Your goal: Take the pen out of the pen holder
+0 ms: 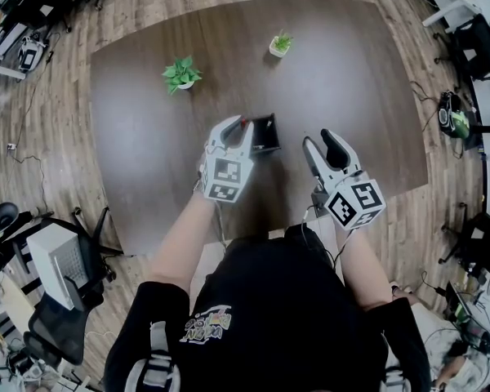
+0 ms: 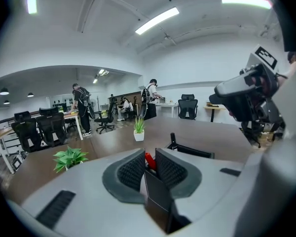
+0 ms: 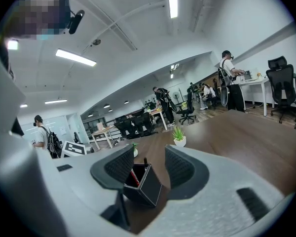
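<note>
Open-plan office, wood-plank floor, black office chairs, a few people at desks far back. Dark brown wooden tabletop carries three things:
- a leafy green plant in a white pot
- a small spiky plant in a white pot, further back and to the right
- the black square pen holder, near the front middle and well apart from both plants

From here I read the left tool as narrow. Its ribbed pads sit either side of the red pen and look closed on its top end, right above the holder's near corner. Lower part of the red pen is inside the holder, so it's not out. A black pen stands at the holder's far side, apart from the left tool.

Right tool is wide, nothing between its pads. It sits near the holder on its right, not touching. In the right gripper view the holder shows past the gap with both pens sticking up, and the left tool's marker cube is at that view's left.

Both tools point slightly down over the front part of the tabletop, with the person's forearms behind them
</note>
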A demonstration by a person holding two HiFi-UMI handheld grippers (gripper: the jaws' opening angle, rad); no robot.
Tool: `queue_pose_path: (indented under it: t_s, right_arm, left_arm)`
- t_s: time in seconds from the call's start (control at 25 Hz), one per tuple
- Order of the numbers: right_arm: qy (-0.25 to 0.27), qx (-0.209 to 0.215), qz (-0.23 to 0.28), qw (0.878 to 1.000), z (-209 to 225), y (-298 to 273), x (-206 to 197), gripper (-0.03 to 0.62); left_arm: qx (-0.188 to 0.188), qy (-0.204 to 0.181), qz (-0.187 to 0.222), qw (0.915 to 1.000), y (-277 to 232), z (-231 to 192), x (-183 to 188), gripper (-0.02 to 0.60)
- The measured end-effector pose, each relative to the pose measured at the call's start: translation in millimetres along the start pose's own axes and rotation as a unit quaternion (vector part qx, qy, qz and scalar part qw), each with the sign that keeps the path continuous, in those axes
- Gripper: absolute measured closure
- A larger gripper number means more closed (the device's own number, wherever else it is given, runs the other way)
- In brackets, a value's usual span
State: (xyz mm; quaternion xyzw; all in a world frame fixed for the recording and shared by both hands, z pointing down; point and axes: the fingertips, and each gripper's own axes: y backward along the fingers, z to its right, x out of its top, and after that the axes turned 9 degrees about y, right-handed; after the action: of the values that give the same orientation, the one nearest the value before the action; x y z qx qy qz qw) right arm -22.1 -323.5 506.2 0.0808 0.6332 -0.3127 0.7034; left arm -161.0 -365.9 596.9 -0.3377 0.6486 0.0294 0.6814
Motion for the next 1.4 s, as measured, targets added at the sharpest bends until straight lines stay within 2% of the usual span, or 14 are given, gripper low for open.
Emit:
queue_pose_path:
  t_s: [0.2, 0.64, 0.76, 0.8, 0.84, 1.08, 1.4]
  right_arm:
    - [0.0, 0.002, 0.002, 1.0, -2, 1, 0, 0.391]
    - [0.011, 0.006, 0.006, 1.0, -7, 4, 3, 0.407]
    - [0.034, 0.0, 0.01, 0.999, -10, 9, 8, 0.496]
    - [0.044, -0.002, 0.012, 0.999, -11, 11, 11, 0.574]
    - [0.052, -0.002, 0.016, 0.999, -12, 12, 13, 0.586]
    - [0.076, 0.017, 0.028, 0.997, -21, 18, 26, 0.588]
    - [0.09, 0.064, 0.05, 0.993, -23, 38, 41, 0.588]
  left_arm:
    - [-0.006, 0.01, 0.003, 0.9999, 2, 1, 1, 0.531]
    - [-0.015, 0.059, 0.039, 0.9974, 10, 2, 17, 0.549]
    - [-0.015, 0.058, 0.049, 0.997, 15, 4, 24, 0.551]
    - [-0.015, 0.058, 0.054, 0.9967, 17, 4, 27, 0.551]
    - [-0.015, 0.058, 0.058, 0.9965, 19, 5, 30, 0.551]
    - [-0.001, 0.059, 0.082, 0.9949, 33, 8, 46, 0.552]
    - [0.049, 0.057, 0.13, 0.9887, 74, 20, 84, 0.552]
